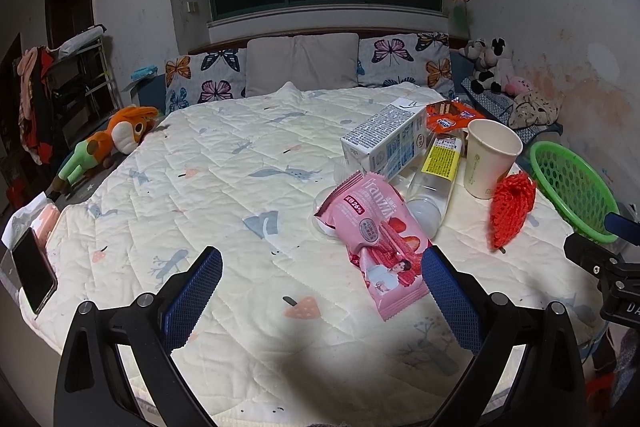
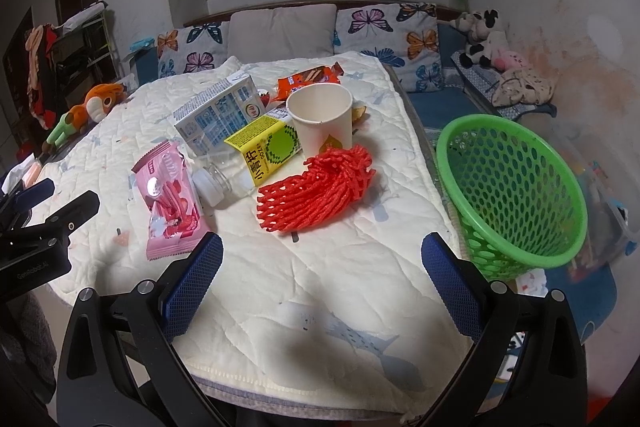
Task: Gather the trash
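Fingers on the left gripper (image 1: pixel 322 279) are spread wide, holding nothing, pink wrapper (image 1: pixel 374 247) just ahead on the quilt (image 1: pixel 200 187).

Right gripper (image 2: pixel 322 267) is spread and empty too, red net (image 2: pixel 316 187) ahead. Green basket (image 2: pixel 516 187) looks empty, though its bottom's hidden, so nothing's collected yet I think.

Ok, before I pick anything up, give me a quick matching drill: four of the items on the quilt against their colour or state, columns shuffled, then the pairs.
Things:
1. snack wrapper
2. foam net
3. paper cup
4. basket

States:
A. green, tilted, at the quilt's right edge
B. upright, open top
C. pink, lying flat
D. red, lying in front of the cup

Pairs: 1-C, 2-D, 3-B, 4-A
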`<state>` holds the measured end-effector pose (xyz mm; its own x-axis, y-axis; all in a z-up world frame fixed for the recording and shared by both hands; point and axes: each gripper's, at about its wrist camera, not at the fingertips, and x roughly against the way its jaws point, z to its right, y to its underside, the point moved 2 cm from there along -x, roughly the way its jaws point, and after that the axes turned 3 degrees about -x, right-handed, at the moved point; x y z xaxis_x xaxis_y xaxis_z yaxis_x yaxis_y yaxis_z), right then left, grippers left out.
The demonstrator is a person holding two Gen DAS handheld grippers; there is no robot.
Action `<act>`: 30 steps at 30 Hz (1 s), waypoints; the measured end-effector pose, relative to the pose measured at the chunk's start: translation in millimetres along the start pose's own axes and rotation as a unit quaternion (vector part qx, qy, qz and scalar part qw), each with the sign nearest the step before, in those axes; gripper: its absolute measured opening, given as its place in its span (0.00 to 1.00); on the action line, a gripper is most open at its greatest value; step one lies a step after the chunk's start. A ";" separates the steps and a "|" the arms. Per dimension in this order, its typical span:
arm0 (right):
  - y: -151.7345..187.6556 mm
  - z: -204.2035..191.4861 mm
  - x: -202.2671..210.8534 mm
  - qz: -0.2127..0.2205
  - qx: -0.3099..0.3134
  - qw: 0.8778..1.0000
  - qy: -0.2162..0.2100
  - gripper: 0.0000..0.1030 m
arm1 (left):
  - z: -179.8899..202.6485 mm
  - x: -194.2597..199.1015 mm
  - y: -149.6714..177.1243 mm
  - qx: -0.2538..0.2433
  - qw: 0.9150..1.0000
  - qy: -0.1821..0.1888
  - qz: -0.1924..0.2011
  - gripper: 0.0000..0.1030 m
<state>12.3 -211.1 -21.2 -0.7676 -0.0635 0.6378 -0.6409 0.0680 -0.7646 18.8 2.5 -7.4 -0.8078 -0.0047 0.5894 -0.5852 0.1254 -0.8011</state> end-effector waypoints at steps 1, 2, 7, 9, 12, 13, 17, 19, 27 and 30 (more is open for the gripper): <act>-0.4 0.3 -0.9 -0.001 0.000 1.000 0.000 0.96 | -0.1 -2.3 -0.7 0.000 1.000 0.000 -0.002 0.94; -1.0 0.6 -1.7 -0.001 0.001 1.000 -0.001 0.96 | -0.1 -5.3 -2.8 0.001 1.000 0.002 -0.005 0.94; -4.6 3.8 -7.0 -0.004 -0.002 1.000 -0.003 0.96 | -0.4 -15.7 -7.7 0.007 1.000 0.013 -0.022 0.94; -5.2 5.6 -9.9 -0.007 -0.003 1.000 -0.002 0.96 | -1.8 -20.5 -9.7 0.013 0.999 0.018 -0.028 0.94; -6.5 9.6 -15.8 -0.013 -0.007 1.000 -0.003 0.96 | -3.5 -31.3 -12.2 0.023 0.999 0.024 -0.040 0.94; -6.7 10.3 -17.5 -0.014 -0.008 1.000 -0.004 0.96 | -3.7 -35.9 -12.9 0.025 0.998 0.026 -0.045 0.94; -9.3 13.4 -23.6 -0.018 -0.010 1.000 -0.009 0.96 | -4.9 -52.1 -14.8 0.033 0.997 0.036 -0.061 0.94; -11.5 14.5 -28.2 -0.021 -0.010 1.000 -0.012 0.96 | -5.7 -60.1 -16.6 0.036 0.996 0.044 -0.070 0.93; -19.2 21.7 -47.3 -0.042 -0.025 0.998 -0.039 0.90 | -5.3 -89.2 -15.8 0.041 0.991 0.083 -0.100 0.81; -22.0 23.3 -56.4 -0.049 -0.026 0.998 -0.043 0.89 | -6.3 -100.4 -14.7 0.053 0.987 0.097 -0.116 0.74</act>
<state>69.8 -232.3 -42.6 -0.7000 -0.1565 0.6968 -0.7134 0.1091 -0.6922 108.9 7.4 -54.1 -0.6288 0.1709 0.7586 -0.7649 0.0395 -0.6429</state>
